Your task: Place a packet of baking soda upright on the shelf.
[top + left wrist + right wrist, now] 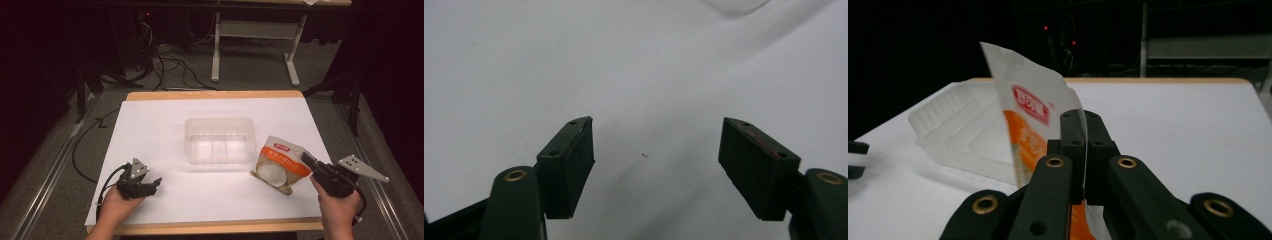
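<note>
Orange-and-white flat plastic snack pouch [280, 162] at lower right of the high view, pinched by its edge between the pressed-together jaws of the black right gripper [306, 161]; pouch tilted, lower corner at or just above the white table sheet [150, 130]. In the right gripper view, same pouch [1033, 125] seen edge-on, clamped upright at frame centre. Clear rectangular plastic tub [219, 140] at centre of the high view, just left of the pouch, apart from it. Black left gripper [155, 184] at lower left, held low over the sheet, jaws spread wide, nothing between them; confirmed in the left gripper view [656, 160], bare white sheet beneath.
</note>
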### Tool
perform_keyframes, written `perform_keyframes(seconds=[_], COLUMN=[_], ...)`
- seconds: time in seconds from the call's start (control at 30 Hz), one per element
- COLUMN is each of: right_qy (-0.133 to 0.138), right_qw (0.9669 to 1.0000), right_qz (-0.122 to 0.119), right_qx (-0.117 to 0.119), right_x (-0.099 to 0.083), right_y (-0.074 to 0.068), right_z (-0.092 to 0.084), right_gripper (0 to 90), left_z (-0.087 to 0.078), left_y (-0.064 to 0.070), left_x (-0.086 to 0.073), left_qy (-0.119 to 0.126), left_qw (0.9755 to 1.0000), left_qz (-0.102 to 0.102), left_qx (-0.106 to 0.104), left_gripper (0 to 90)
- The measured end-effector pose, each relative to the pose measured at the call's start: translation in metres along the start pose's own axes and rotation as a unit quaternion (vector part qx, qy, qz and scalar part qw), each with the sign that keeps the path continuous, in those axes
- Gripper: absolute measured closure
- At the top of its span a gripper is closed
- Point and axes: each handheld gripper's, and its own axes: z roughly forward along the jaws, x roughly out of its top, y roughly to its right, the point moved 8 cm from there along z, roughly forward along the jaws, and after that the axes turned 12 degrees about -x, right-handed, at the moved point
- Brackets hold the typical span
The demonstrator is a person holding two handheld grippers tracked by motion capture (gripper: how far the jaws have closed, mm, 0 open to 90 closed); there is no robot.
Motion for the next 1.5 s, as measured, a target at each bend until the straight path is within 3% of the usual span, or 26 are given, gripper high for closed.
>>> perform_keyframes(seconds=[0.27, 0.4, 0.63, 1.03, 1.5], right_qy=[0.039, 0.024, 0.026, 0.042, 0.037], right_qw=[0.999, 0.9984, 0.9974, 0.9976, 0.9962], right_qz=[-0.02, -0.049, -0.066, -0.052, -0.076], right_qx=[-0.009, -0.013, -0.01, -0.018, -0.021], right_x=[0.012, 0.005, 0.002, 0.012, 0.01], right_y=[-0.011, -0.02, -0.028, -0.017, -0.021], right_z=[-0.007, -0.002, -0.002, -0.004, -0.001], right_gripper=[90.0, 90.0, 90.0, 90.0, 90.0], left_z=[0.0, 0.0, -0.001, 0.0, 0.0], left_y=[0.0, 0.0, 0.0, 0.001, 0.001], left_x=[0.0, 0.0, 0.0, 0.0, 0.0], left_qy=[-0.001, 0.0, 0.001, -0.001, -0.004], left_qw=[1.0, 1.0, 1.0, 1.0, 1.0], left_qz=[0.002, 0.002, 0.003, 0.004, 0.005], left_qx=[0.0, -0.001, -0.002, -0.001, -0.003], left_gripper=[30.8, 30.8, 30.8, 30.9, 30.8])
